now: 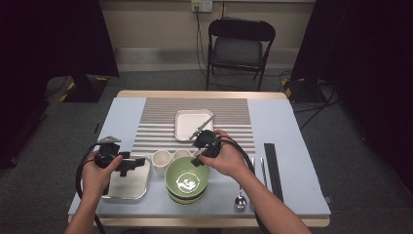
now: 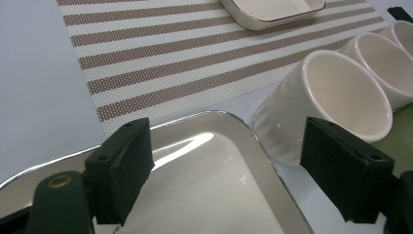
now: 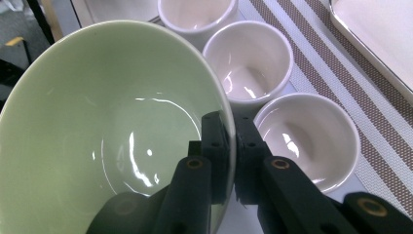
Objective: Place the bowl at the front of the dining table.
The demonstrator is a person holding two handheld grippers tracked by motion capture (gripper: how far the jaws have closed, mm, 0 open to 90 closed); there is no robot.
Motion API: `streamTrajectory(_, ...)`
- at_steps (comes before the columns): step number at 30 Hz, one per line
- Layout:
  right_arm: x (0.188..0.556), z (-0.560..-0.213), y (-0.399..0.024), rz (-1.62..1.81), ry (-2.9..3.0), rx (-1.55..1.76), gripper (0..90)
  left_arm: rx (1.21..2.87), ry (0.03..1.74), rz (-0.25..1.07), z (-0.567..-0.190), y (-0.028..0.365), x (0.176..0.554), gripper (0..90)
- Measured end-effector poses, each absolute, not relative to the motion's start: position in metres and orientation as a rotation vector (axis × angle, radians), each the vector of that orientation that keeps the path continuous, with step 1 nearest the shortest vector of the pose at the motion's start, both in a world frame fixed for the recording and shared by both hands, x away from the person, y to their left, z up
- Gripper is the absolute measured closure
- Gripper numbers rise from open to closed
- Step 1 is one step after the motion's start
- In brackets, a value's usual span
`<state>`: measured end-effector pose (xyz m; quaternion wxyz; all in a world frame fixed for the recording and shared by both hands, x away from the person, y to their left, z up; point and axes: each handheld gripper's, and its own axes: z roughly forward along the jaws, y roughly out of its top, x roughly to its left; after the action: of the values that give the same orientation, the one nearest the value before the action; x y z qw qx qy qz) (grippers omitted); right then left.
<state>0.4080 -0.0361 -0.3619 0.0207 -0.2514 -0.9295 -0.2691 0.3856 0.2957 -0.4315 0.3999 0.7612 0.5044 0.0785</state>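
The left gripper point(image 1: 127, 165) hovers over the shiny rectangular metal tray point(image 1: 127, 187) at the front-left corner of the table point(image 1: 277, 122). Its jaws stand wide apart with nothing between them. In the left gripper view the tray's rounded corner point(image 2: 229, 146) lies below the jaws, and a cream ceramic cup point(image 2: 336, 92) stands just beside that tray corner.

To the right of the tray, three cream cups stand in a row near the front edge of the brown-and-white striped placemat point(image 1: 160, 126); the leftmost cup point(image 1: 161, 160) is the plainest in the high view. A white rectangular ceramic dish point(image 1: 190, 124) rests on the placemat toward the far edge of the table, with a dark utensil point(image 1: 203, 126) lying across its right rim.

The pale green round ceramic bowl point(image 1: 186, 180) sits on top of a stack of like bowls at the middle of the table's front edge, just in front of the cups. The right gripper point(image 3: 233, 146) clamps the bowl's rim point(image 3: 146, 97), one jaw inside the wall and one outside, jaws narrow.

Right of the bowl, a metal spoon point(image 1: 240, 200) lies near the front edge, and a long black strip point(image 1: 272, 168) lies toward the table's right edge.
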Motion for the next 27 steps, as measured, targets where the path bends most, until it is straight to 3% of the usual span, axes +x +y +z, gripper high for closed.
streamTrajectory(27, 0.423, -0.339, -0.051, -0.804, -2.831, -0.85, 85.6, 1.924, 1.278, 0.202, -0.431, 0.296, 0.385, 19.0)
